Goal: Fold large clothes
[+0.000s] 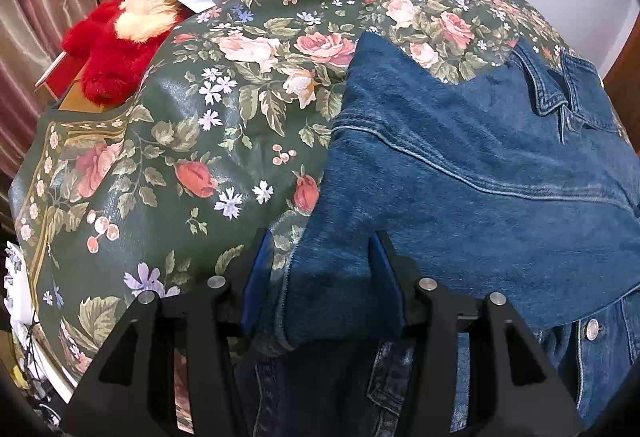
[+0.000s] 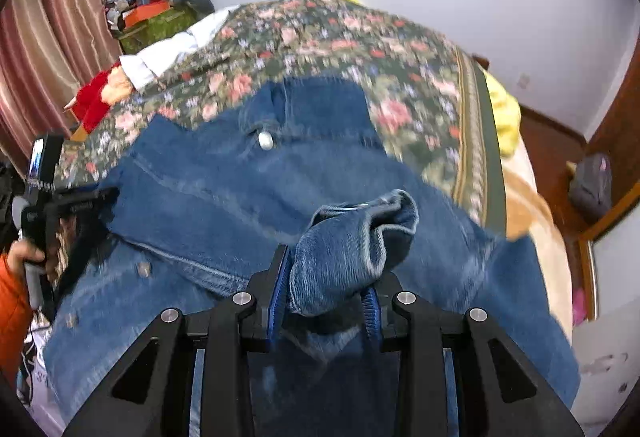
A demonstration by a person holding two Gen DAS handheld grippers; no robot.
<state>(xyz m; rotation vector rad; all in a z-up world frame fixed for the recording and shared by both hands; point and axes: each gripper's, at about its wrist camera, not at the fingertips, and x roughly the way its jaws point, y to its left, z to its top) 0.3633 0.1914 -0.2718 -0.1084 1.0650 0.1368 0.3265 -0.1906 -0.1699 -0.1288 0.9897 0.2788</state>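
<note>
I'm mid-fold on the denim jacket [image 1: 480,173] spread over the floral bedspread [image 1: 160,157]: my right gripper [image 2: 326,291] fingers clench its bunched cuff, my left gripper [image 1: 320,277] fingers pinch a folded edge between them, so next I'd carry the sleeve across the body.

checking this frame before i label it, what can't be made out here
- Denim jacket: its lower part is cut off by the bottom edge and hidden behind the left gripper in the left wrist view.
- Bedspread pattern: smeared by motion blur in the right wrist view.
- Bunched denim in the right gripper: which part of the jacket it is cannot be told.
</note>
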